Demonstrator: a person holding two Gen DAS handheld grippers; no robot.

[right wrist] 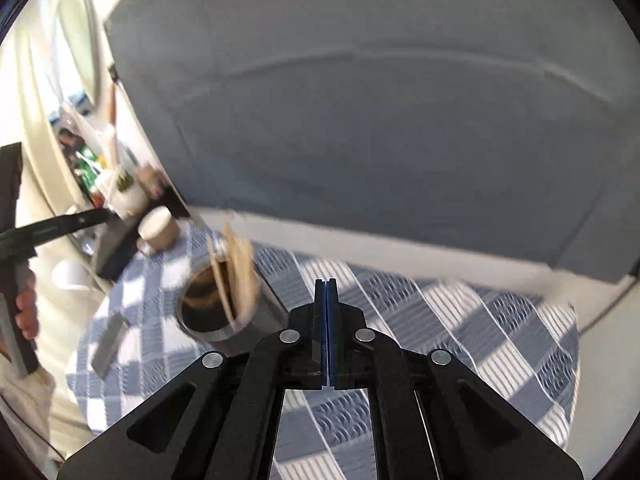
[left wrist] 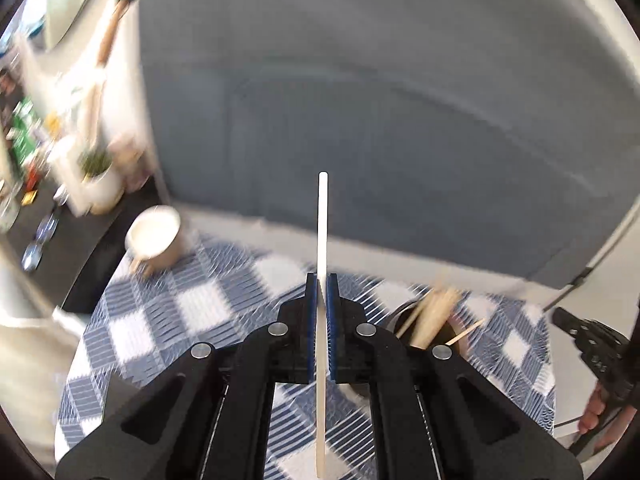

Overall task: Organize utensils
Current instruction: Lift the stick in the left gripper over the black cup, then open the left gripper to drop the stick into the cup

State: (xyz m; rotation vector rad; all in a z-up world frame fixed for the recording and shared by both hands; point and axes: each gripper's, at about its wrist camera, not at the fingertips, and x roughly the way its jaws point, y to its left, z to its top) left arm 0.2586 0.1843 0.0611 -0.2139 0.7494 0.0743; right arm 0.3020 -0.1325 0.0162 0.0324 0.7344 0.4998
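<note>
My left gripper (left wrist: 322, 280) is shut on a thin white utensil (left wrist: 322, 232) that stands upright between the pads, its tip raised above the table. A dark round holder (left wrist: 430, 330) with several wooden utensils stands just right of it. In the right wrist view the same holder (right wrist: 216, 312) sits left of my right gripper (right wrist: 326, 283), which is shut and empty above the blue and white checked tablecloth (right wrist: 440, 320). The right gripper also shows at the left wrist view's right edge (left wrist: 592, 344).
A cream mug (left wrist: 154, 236) stands at the table's far left edge, also in the right wrist view (right wrist: 158, 228). A grey flat piece (right wrist: 108, 344) lies on the cloth left of the holder. A grey sofa (left wrist: 380, 120) rises behind the table. A cluttered shelf (left wrist: 36, 152) is on the left.
</note>
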